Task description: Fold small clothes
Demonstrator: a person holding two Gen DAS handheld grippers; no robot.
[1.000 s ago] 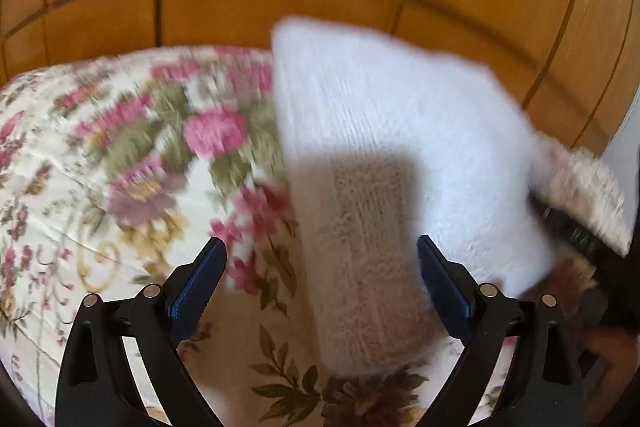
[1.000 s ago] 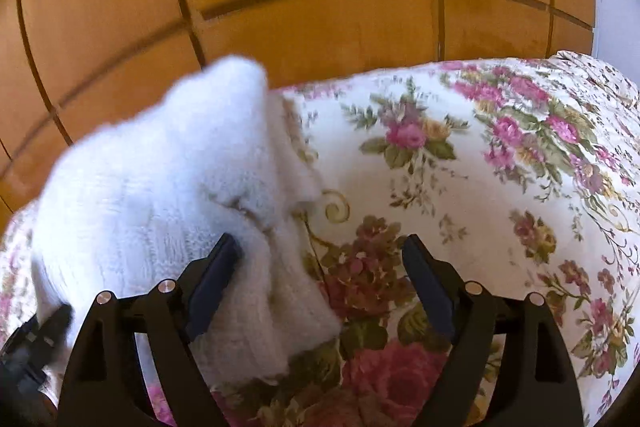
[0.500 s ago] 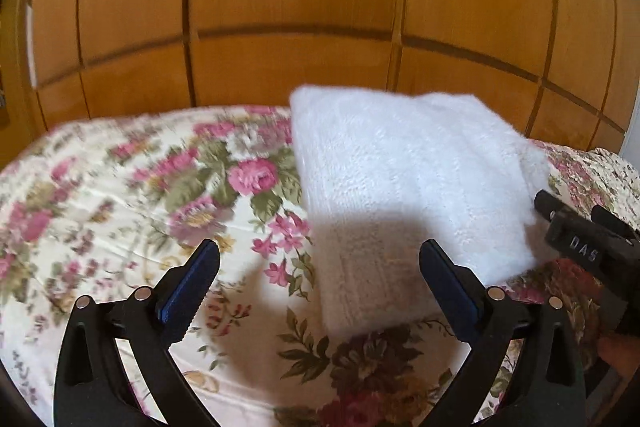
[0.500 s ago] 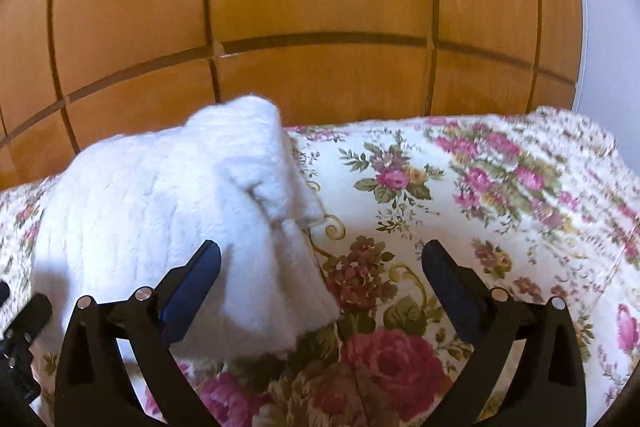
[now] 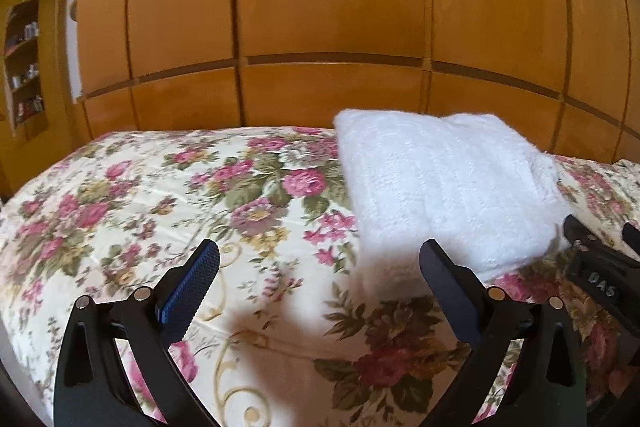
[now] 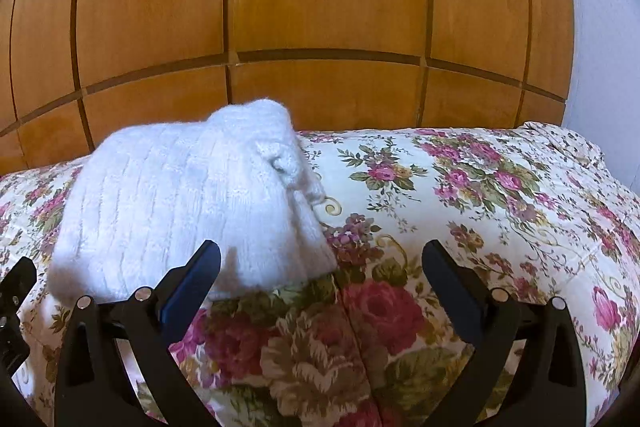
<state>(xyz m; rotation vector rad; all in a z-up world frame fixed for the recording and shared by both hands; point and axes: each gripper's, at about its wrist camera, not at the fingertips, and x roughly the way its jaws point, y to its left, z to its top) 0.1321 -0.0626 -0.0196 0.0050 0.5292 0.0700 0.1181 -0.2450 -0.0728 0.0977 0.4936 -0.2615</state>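
A white fluffy knit garment (image 5: 444, 187) lies folded into a thick rectangle on the floral bedspread (image 5: 160, 195). It also shows in the right wrist view (image 6: 180, 203). My left gripper (image 5: 320, 287) is open and empty, held back from the garment's near left corner. My right gripper (image 6: 320, 283) is open and empty, just in front of the garment's near right edge. The right gripper's body also shows at the right edge of the left wrist view (image 5: 600, 279).
A wooden panelled wardrobe (image 5: 320, 27) stands right behind the bed. A shelf niche with small items (image 5: 24, 67) is at far left. A white wall (image 6: 608, 47) is at far right. The bedspread (image 6: 500, 195) stretches bare to the right of the garment.
Both grippers have pulled back and up from the folded garment, which now lies still on the bed. The views have widened to show more wardrobe.
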